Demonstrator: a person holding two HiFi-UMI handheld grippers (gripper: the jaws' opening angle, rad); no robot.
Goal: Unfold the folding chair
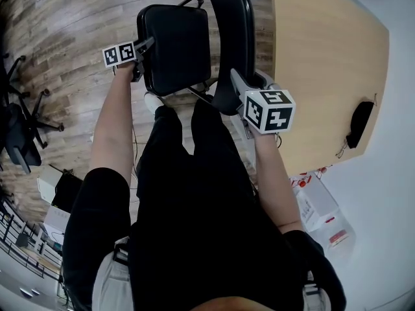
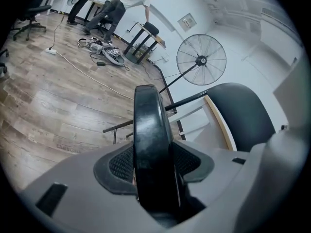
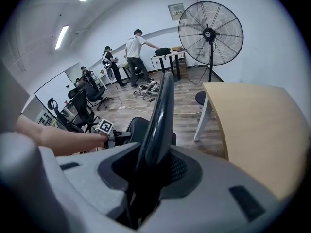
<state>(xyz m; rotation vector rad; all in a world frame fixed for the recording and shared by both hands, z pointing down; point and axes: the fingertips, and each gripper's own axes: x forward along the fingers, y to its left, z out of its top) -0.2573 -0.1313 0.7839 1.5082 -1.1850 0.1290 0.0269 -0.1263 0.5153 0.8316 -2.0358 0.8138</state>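
Mid-unfold: chair (image 1: 194, 41) on floor (image 1: 71, 24) by bench (image 1: 324, 57) edge, left tool (image 1: 145, 45) clamped on seat (image 1: 176, 44) rim, right tool (image 1: 235, 81) clamped on backrest (image 1: 235, 24) (jaws only part-closed, padding fills them); next prob. push seat down & away from backrest.

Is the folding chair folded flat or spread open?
Spread open, at least partly: in the head view the seat stands away from the backrest, with its face turned up. Whether it is fully open, cannot tell.
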